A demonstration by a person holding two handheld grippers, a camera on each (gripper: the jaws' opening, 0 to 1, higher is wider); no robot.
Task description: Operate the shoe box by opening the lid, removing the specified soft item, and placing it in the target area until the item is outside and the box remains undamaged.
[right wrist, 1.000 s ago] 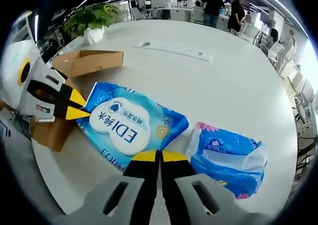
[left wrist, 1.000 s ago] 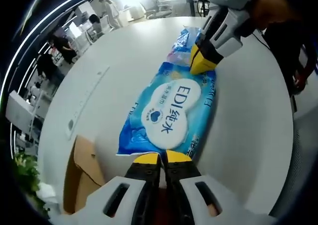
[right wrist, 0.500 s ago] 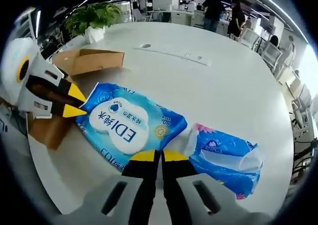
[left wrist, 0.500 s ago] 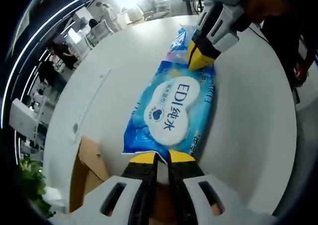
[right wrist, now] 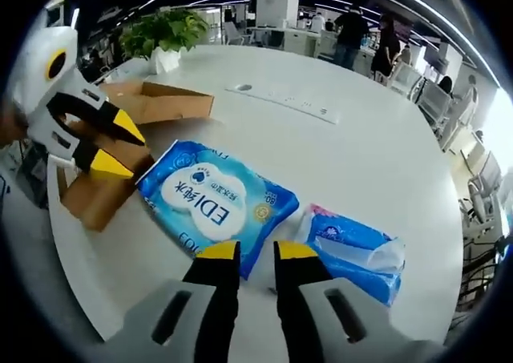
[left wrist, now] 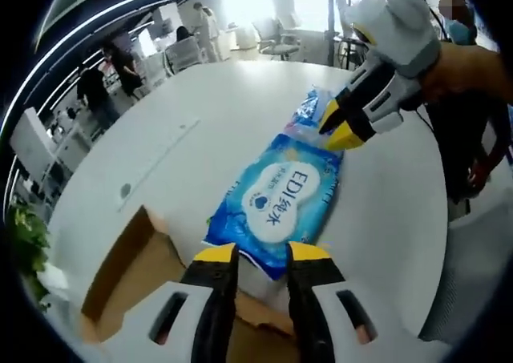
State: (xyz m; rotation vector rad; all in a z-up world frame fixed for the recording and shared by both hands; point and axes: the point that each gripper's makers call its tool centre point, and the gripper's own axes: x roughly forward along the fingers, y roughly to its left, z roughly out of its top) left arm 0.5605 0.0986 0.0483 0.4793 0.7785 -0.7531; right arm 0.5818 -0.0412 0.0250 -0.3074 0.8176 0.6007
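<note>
The soft item is a blue wipes pack (left wrist: 276,203) with a white label. It lies flat on the white table (left wrist: 385,227), free of both grippers. My left gripper (left wrist: 262,255) is open, its yellow tips just short of the pack's near end. In the left gripper view, my right gripper (left wrist: 346,129) hovers open over the pack's far end. In the right gripper view the pack (right wrist: 210,203) lies ahead of my open right gripper (right wrist: 256,251). My left gripper (right wrist: 112,145) hangs open above the brown cardboard shoe box (right wrist: 156,102).
A second blue soft pack (right wrist: 353,247) lies beside the wipes pack. A white power strip (right wrist: 288,102) runs across the table farther off. A potted plant (right wrist: 164,30) stands past the box. The box's flap (left wrist: 132,255) is near my left gripper. People stand in the background.
Both grippers were shut on the ends of the wipes pack; both have let go, opened and drawn back. The pack now rests on the table.
</note>
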